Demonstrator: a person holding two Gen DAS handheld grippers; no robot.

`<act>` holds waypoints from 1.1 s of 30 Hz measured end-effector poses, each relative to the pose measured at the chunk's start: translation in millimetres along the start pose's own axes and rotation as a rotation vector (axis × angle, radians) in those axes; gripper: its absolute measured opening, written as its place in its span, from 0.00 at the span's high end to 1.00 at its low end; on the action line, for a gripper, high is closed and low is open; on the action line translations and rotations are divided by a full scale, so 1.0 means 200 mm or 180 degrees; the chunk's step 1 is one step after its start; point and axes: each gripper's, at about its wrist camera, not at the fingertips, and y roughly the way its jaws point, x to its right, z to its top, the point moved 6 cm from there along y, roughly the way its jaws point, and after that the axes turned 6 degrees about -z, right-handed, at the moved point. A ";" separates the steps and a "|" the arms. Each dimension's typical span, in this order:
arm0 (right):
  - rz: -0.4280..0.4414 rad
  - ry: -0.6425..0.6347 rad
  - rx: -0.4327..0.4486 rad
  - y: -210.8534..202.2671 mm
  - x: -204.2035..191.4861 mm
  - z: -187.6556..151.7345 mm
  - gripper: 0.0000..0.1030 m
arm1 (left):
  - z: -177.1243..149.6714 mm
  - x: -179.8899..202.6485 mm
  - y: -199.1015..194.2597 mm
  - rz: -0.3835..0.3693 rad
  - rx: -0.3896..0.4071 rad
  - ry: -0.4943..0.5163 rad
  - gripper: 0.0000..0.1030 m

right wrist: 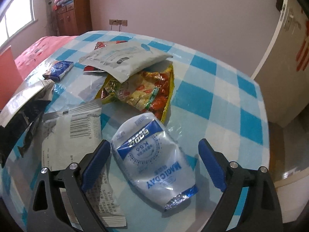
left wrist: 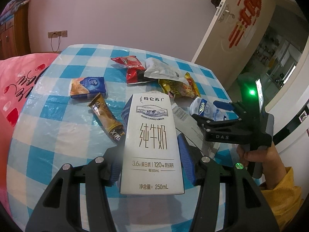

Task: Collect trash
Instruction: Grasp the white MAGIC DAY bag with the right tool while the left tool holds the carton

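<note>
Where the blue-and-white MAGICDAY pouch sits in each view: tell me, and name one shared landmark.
Left wrist view: the MAGICDAY pouch lies right of centre on the table, just beyond the right tool.
Right wrist view: the pouch is low and central, between the open pads.
Shared landmark: the yellow snack bag, just beyond the pouch.
</note>
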 end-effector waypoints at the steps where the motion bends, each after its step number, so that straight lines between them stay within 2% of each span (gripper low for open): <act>1: 0.0063 0.0027 -0.0018 0.00 0.00 -0.01 0.15 | 0.00 0.00 0.00 -0.0007 0.0003 -0.0010 0.48; 2: 0.0113 0.0046 -0.0034 0.00 -0.01 -0.02 0.25 | 0.00 -0.01 0.00 -0.0010 0.0004 -0.0018 0.48; 12: -0.0049 0.0340 0.0039 -0.06 -0.02 -0.11 0.35 | 0.00 -0.04 -0.02 -0.0067 0.0040 -0.0051 0.48; 20: -0.0204 0.0692 0.0081 -0.14 -0.01 -0.17 0.36 | -0.02 -0.05 -0.06 -0.0162 0.0076 -0.0063 0.48; 27: -0.0407 0.0981 0.0244 -0.27 0.03 -0.20 0.37 | -0.03 -0.06 -0.12 -0.0280 0.0142 -0.0066 0.48; 33: -0.0322 0.1186 0.0352 -0.40 0.03 -0.18 0.37 | -0.03 -0.08 -0.18 -0.0366 0.0216 -0.0081 0.48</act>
